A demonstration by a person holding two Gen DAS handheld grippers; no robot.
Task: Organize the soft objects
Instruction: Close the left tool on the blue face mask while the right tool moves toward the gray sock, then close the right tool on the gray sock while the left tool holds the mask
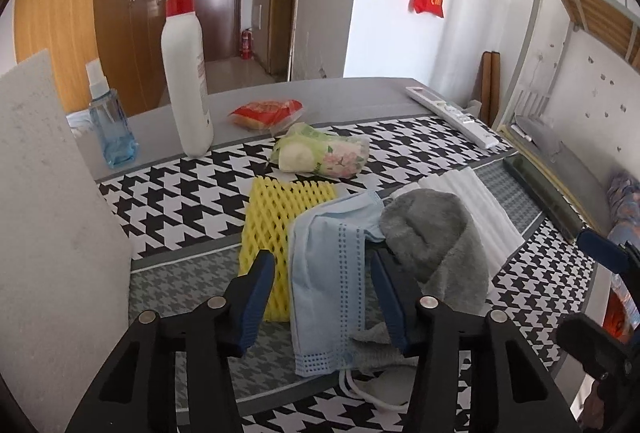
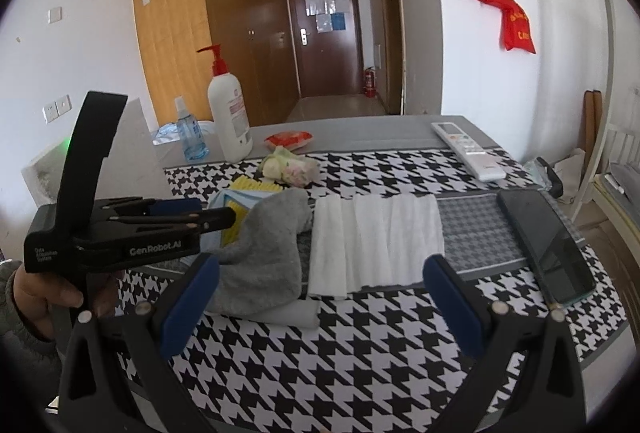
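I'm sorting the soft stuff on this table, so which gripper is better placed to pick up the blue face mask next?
Left. The left gripper already straddles the blue face mask, pads not yet pressing. The right gripper sits open nearer the white cloth.

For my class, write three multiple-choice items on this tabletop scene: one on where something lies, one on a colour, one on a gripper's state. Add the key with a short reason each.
1. Where does the blue face mask lie?
A. partly over the yellow foam net
B. on the remote control
C. under the pump bottle

2. What colour is the pump bottle top?
A. blue
B. red
C. green

3. How is the right gripper?
A. shut on the grey cloth
B. shut on the phone
C. open, holding nothing

Key: 1 A, the mask overlaps the net's edge; 2 B, the pump head is red; 3 C, its pads stand wide apart, touching nothing.
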